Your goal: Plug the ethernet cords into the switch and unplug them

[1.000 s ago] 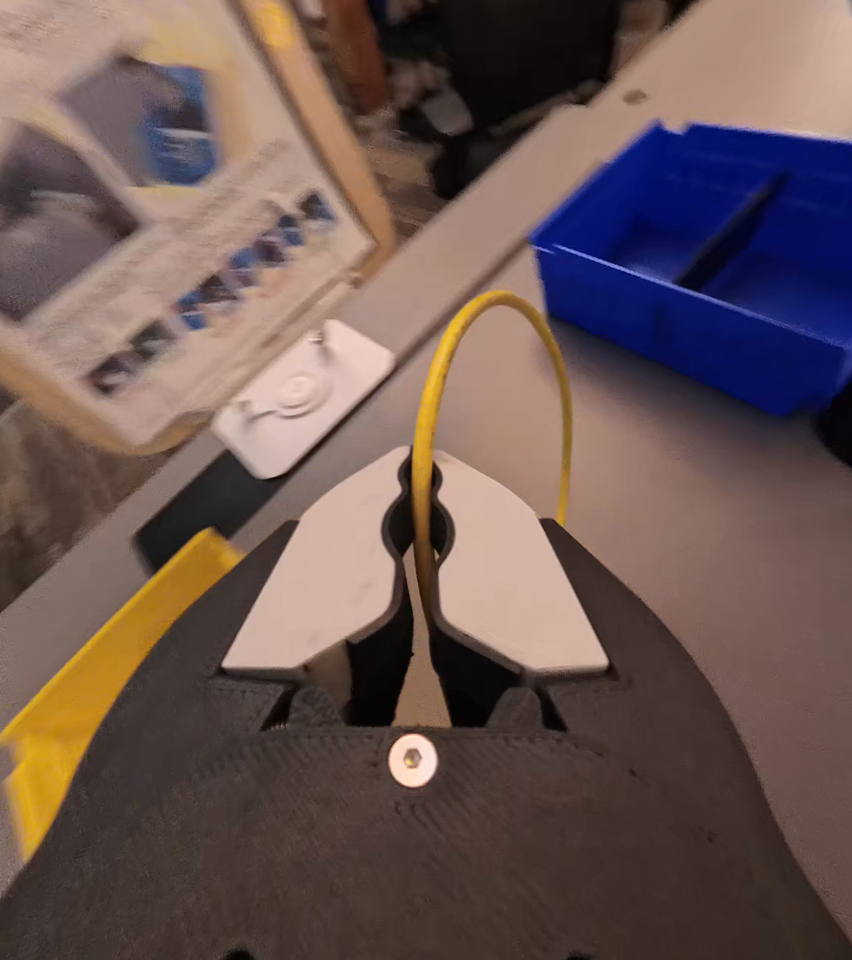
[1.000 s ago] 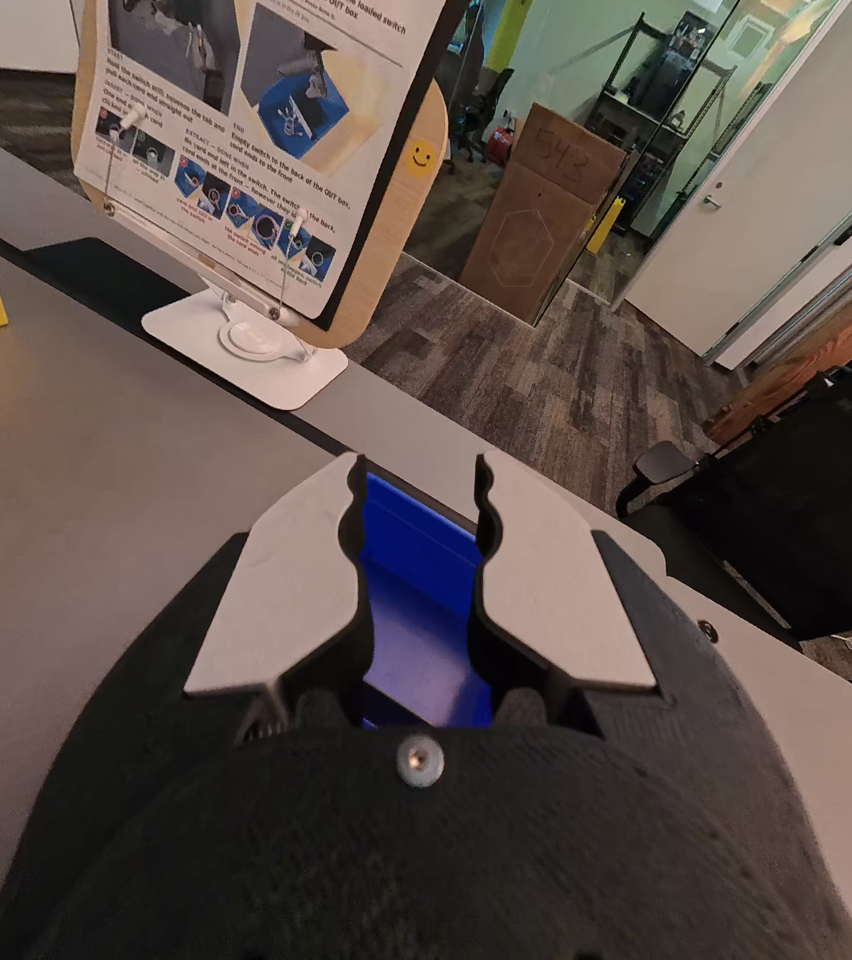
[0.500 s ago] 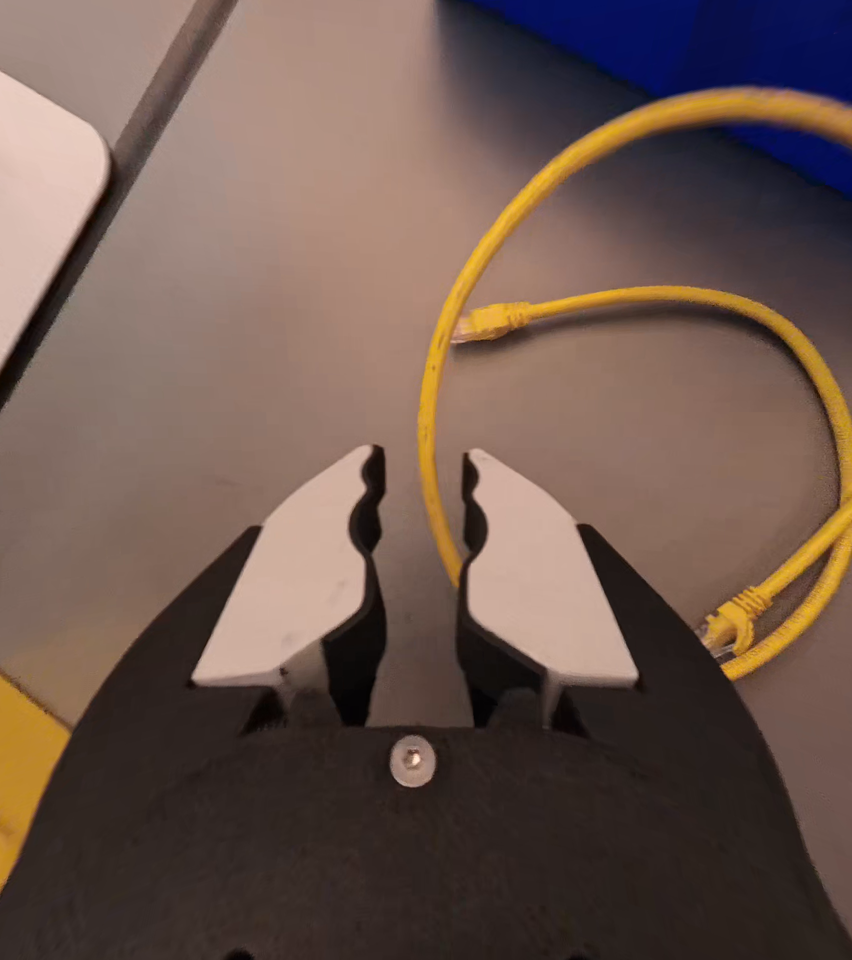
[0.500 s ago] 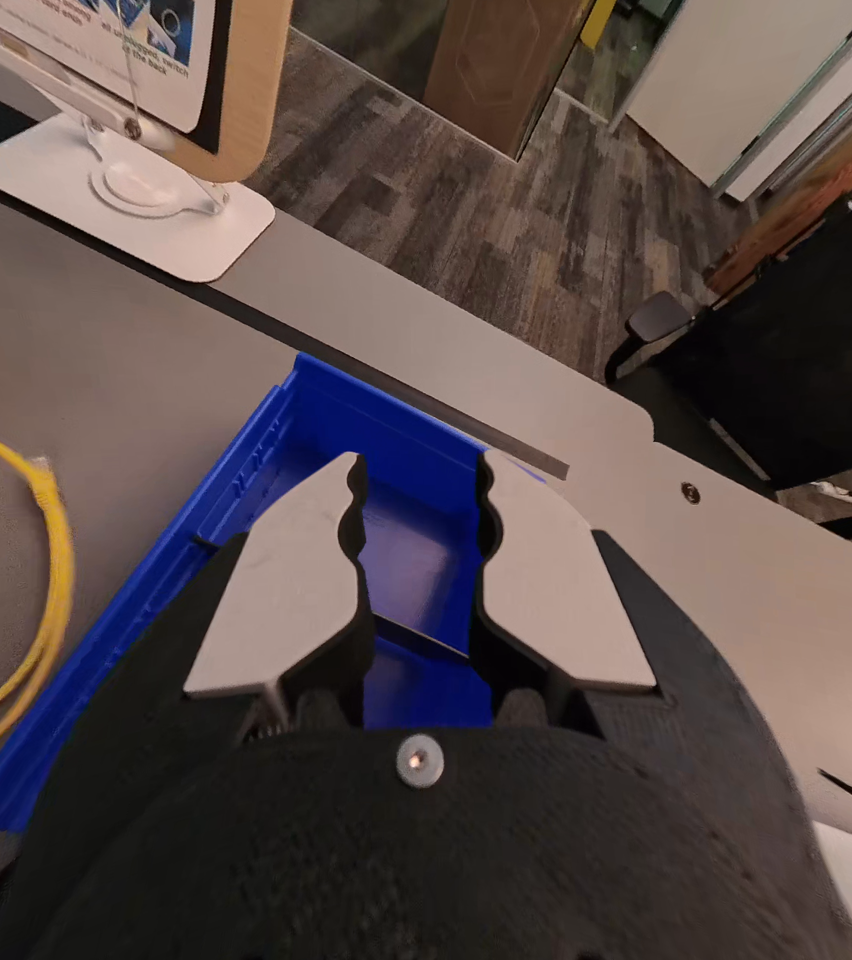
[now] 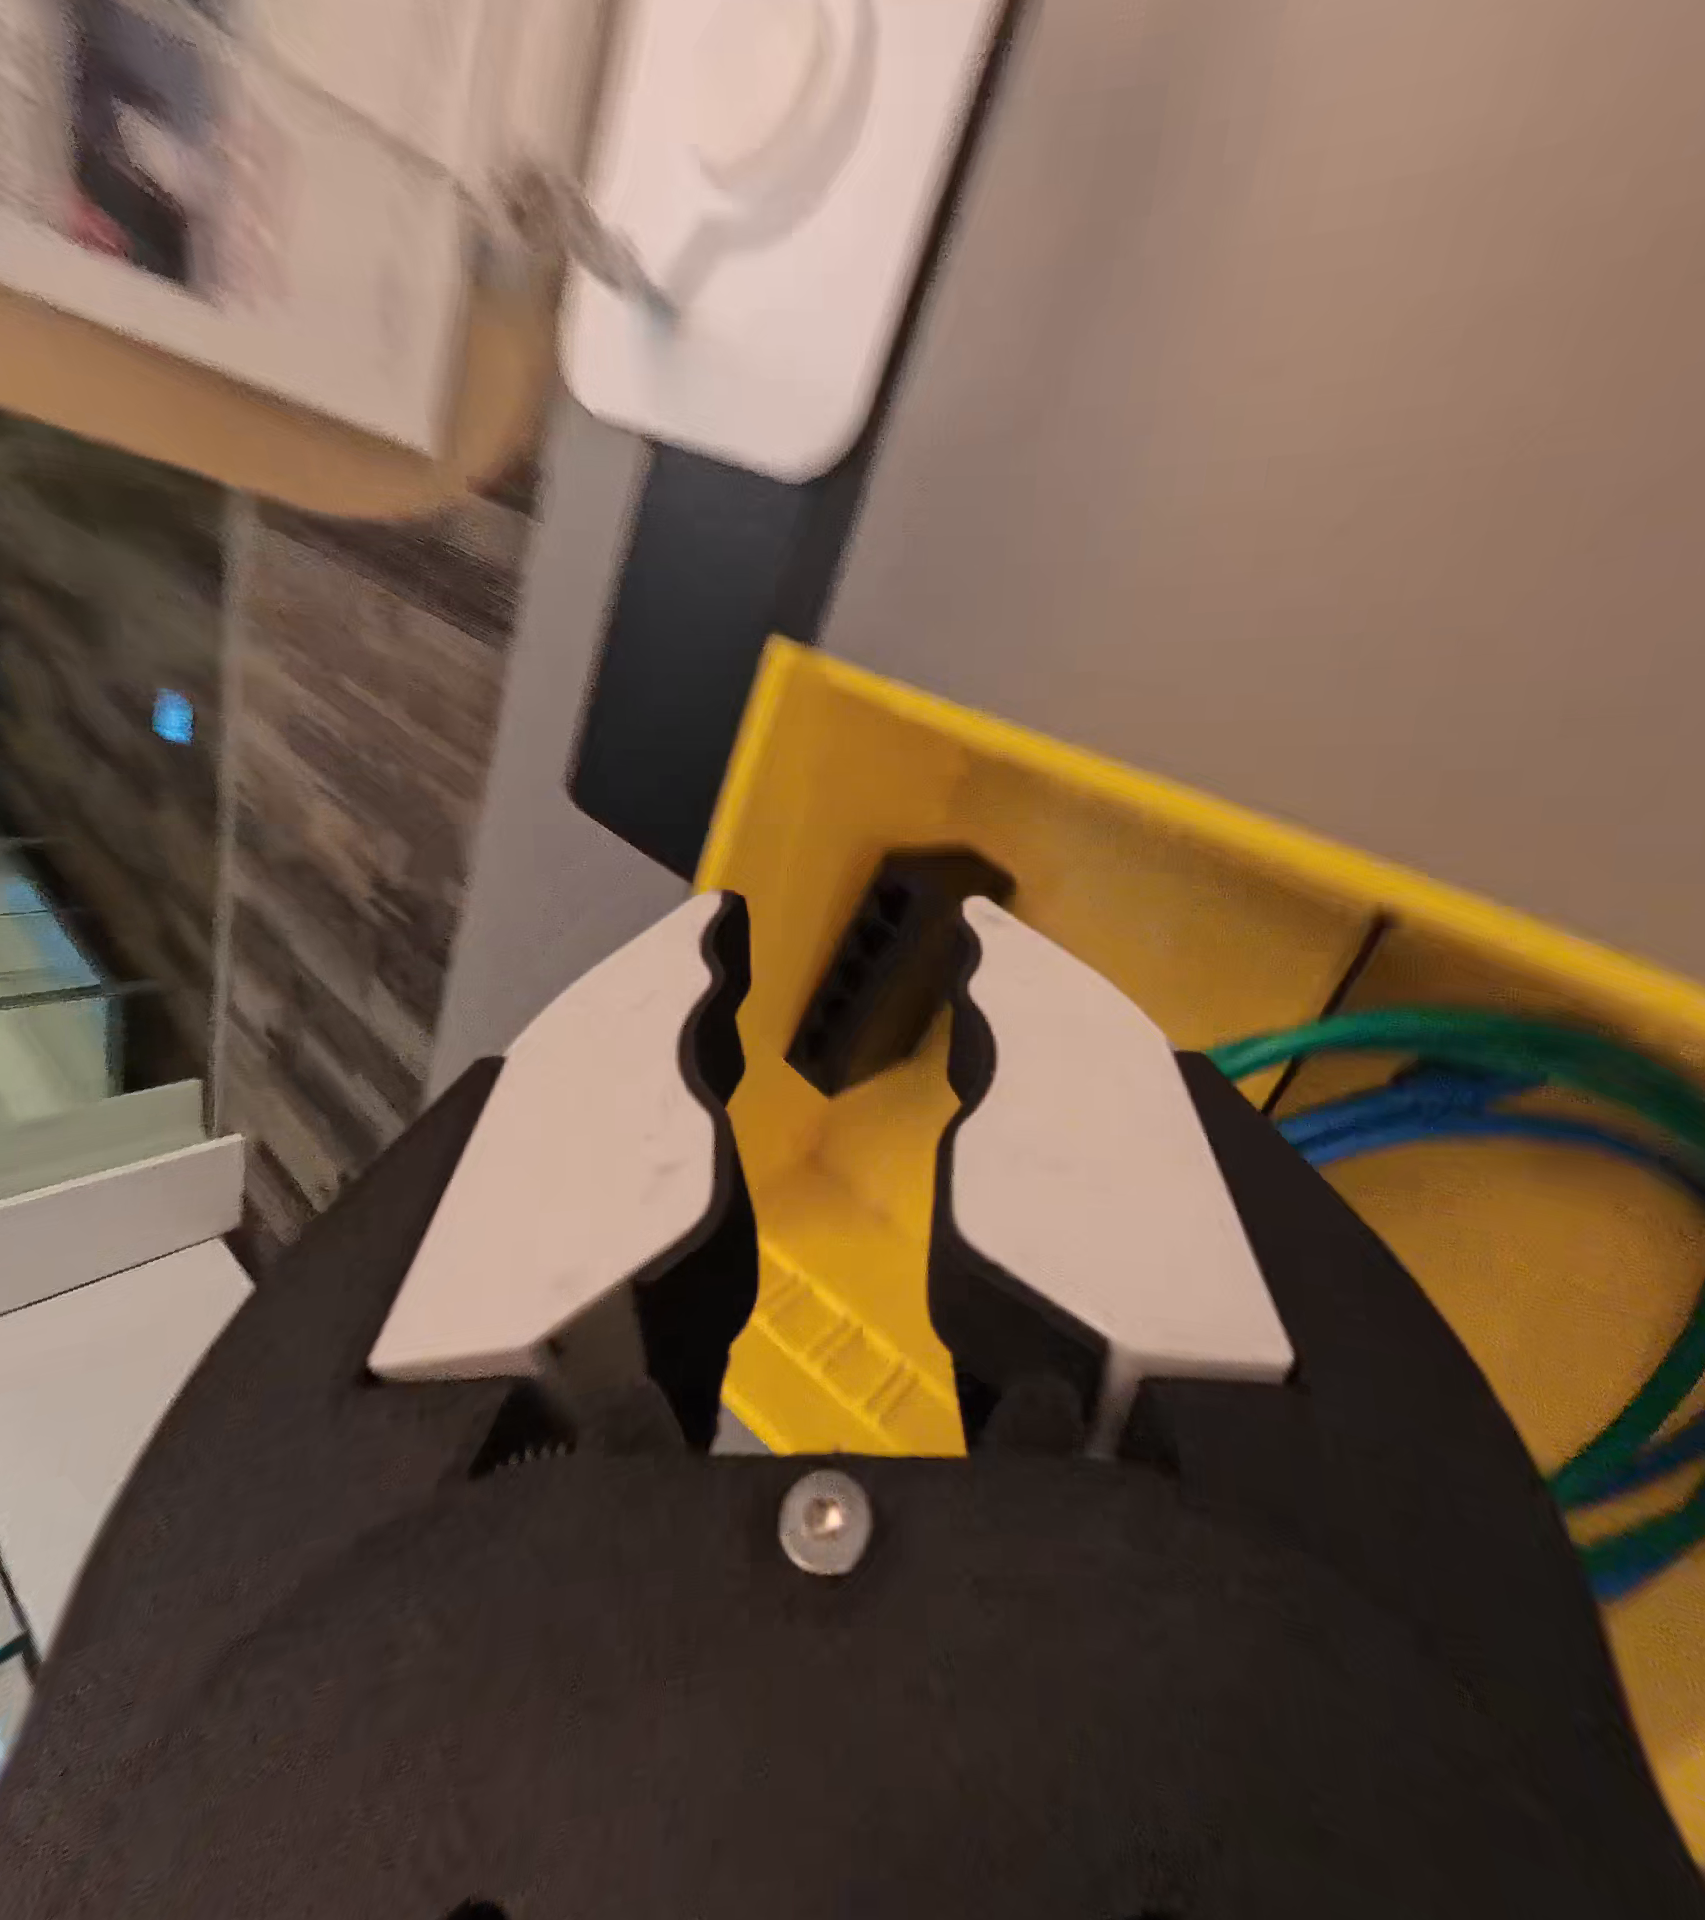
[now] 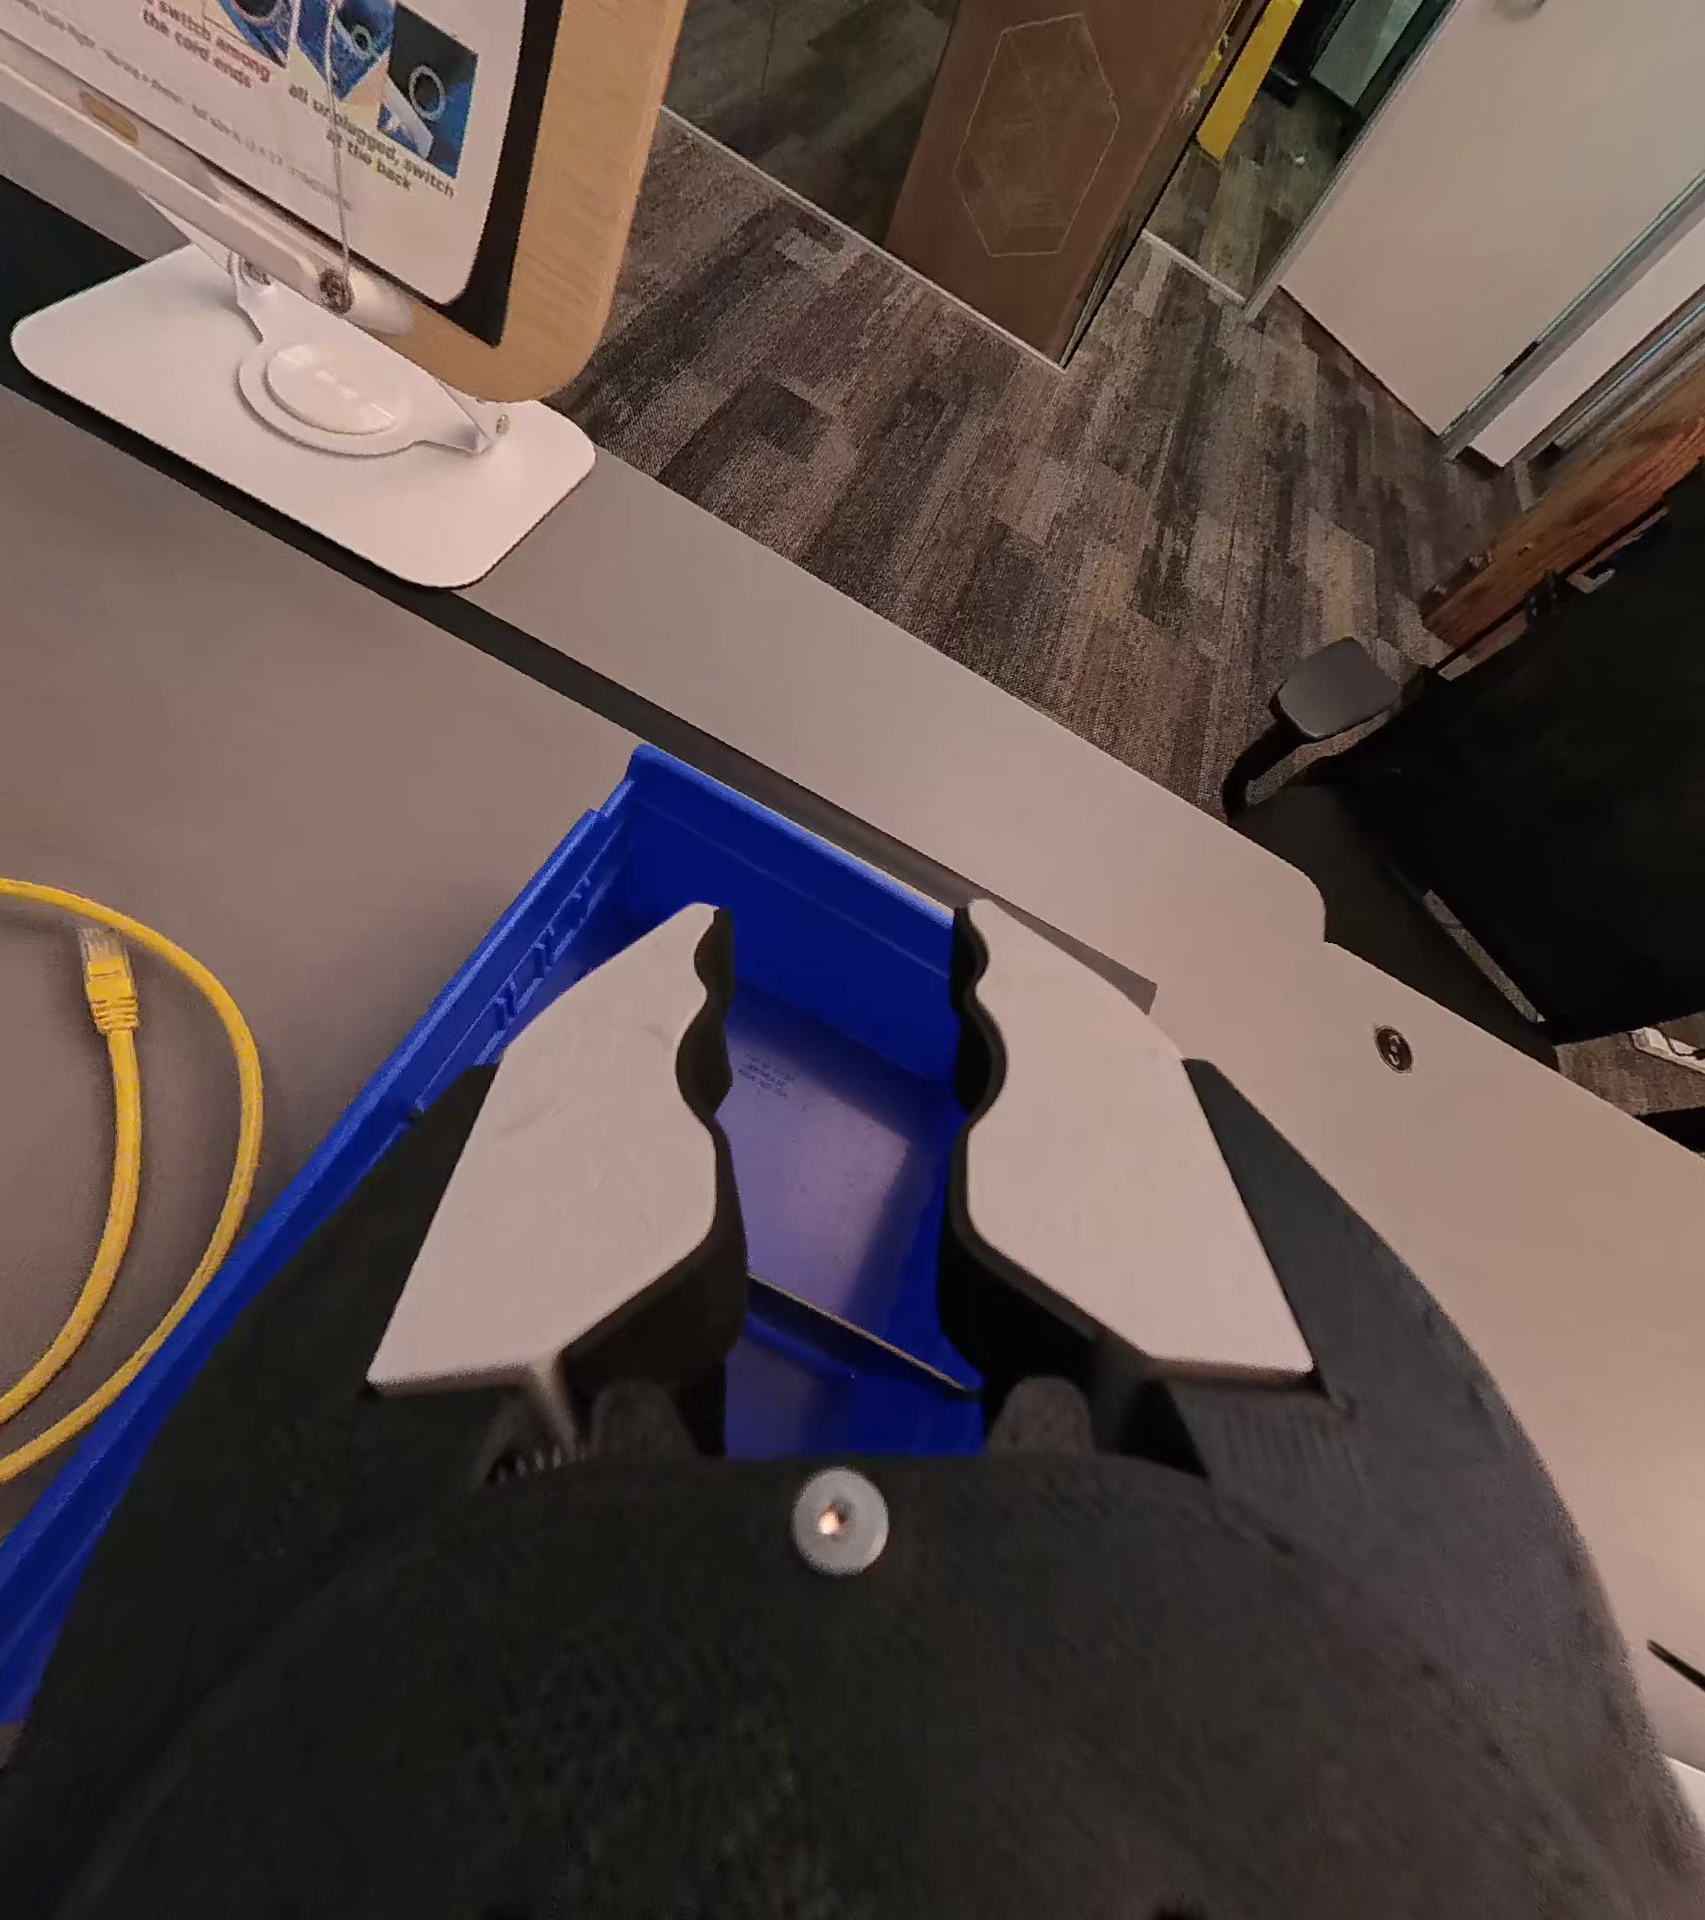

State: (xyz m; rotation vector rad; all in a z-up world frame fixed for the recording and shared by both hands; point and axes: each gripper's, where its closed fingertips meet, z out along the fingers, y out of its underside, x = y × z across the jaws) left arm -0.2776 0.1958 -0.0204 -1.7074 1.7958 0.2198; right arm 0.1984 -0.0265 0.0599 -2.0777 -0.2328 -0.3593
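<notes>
Switch (image 5: 874, 971): black, in yellow bin (image 5: 1191, 935), twelve o'clock of my left tool (image 5: 843, 971), now empty and spread; yellow cord (image 6: 115, 1091) released onto bench (image 6: 308, 748). Right tool (image 6: 832, 987) spread, empty. Switch pickup next.

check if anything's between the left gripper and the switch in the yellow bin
Nothing visible. The left gripper is open and empty, with the black switch showing straight through the gap between its fingers. The green and blue cords lie in the yellow bin's other compartment, off to the right.
</notes>
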